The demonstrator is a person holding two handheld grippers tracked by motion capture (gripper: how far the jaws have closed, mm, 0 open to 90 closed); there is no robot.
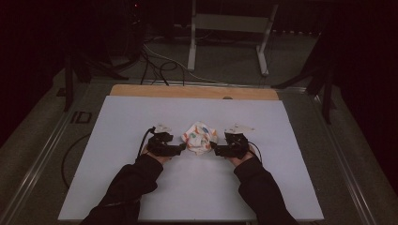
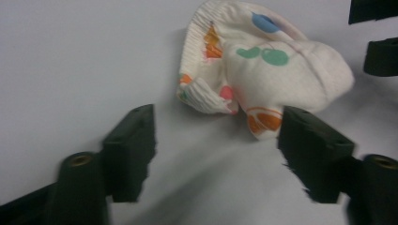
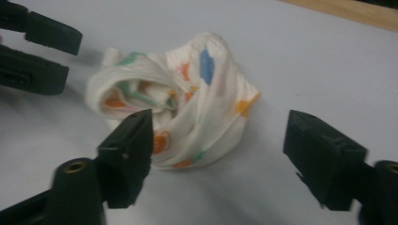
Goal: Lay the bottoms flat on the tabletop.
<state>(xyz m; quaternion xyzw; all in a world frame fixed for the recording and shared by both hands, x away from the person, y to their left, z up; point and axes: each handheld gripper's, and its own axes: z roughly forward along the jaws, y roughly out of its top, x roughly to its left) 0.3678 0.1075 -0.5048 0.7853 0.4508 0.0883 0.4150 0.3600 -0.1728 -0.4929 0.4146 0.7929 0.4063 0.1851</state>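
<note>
While my two sleeved forearms come in from the near edge of the white surface, I hold one pair of tongs in each hand: the left tongs and the right tongs, two in all. Both stand open, jaws apart with nothing pressed between them. Between their tips lies one crumpled cloth, white with orange, green and blue fruit prints, resting near the middle of the surface. It is bunched into a lump, so I cannot make out a clear long axis; its gathered, elastic-looking edge faces my left tongs. The folds hide its true shape. Beyond the surface, a wooden strip and a pale frame sit in dim light.
</note>
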